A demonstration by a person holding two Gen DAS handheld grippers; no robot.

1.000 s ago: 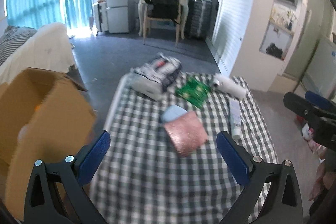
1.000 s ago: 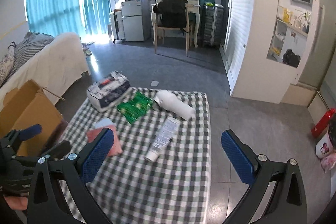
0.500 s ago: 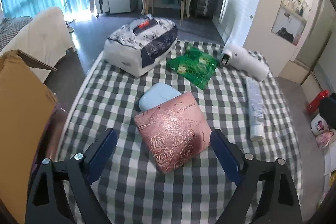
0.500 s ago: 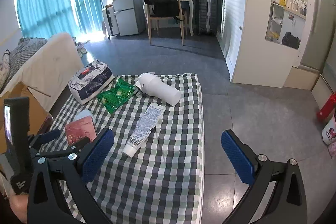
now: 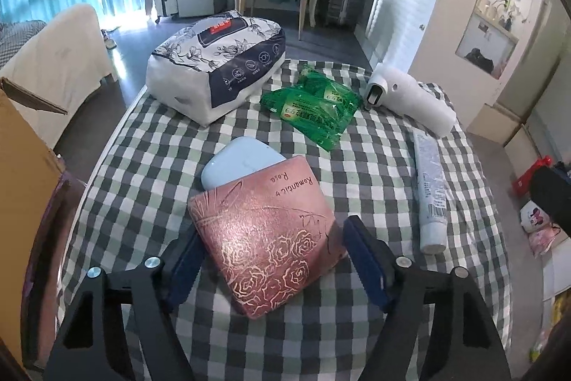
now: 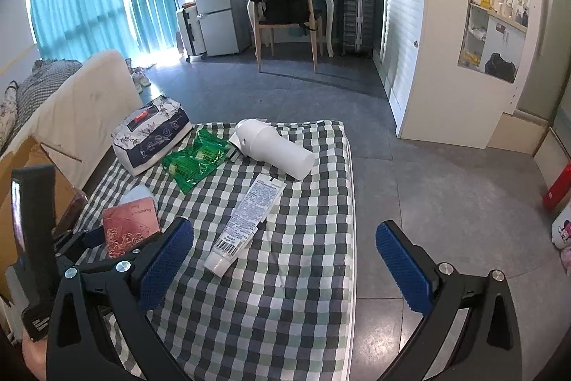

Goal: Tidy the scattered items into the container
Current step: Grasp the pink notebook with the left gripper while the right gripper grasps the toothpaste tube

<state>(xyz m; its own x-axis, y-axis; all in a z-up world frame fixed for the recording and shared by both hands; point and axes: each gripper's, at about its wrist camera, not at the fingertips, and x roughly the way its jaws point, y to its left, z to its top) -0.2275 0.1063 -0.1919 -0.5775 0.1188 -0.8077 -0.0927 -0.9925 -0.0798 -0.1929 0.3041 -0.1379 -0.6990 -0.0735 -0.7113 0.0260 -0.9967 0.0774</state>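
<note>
A pink rose-patterned notebook (image 5: 264,238) lies on the checked table (image 5: 150,166), partly over a pale blue case (image 5: 235,163). My left gripper (image 5: 273,256) is open, its blue pads on either side of the notebook's near end. A green packet (image 5: 314,108), a white dispenser (image 5: 410,99), a white tube (image 5: 430,191) and a floral tissue pack (image 5: 217,59) lie further back. My right gripper (image 6: 285,259) is open and empty above the table's near right edge. The cardboard box (image 5: 18,174) stands at the left. The notebook also shows in the right wrist view (image 6: 130,225).
A beige sofa (image 6: 82,109) runs along the left behind the box. A chair (image 6: 285,13) and small fridge (image 6: 221,20) stand at the far wall. Grey floor (image 6: 446,195) lies to the right of the table.
My left gripper has swung from the box side towards the table and come down around the notebook. The right gripper has drifted slightly and stays open.
</note>
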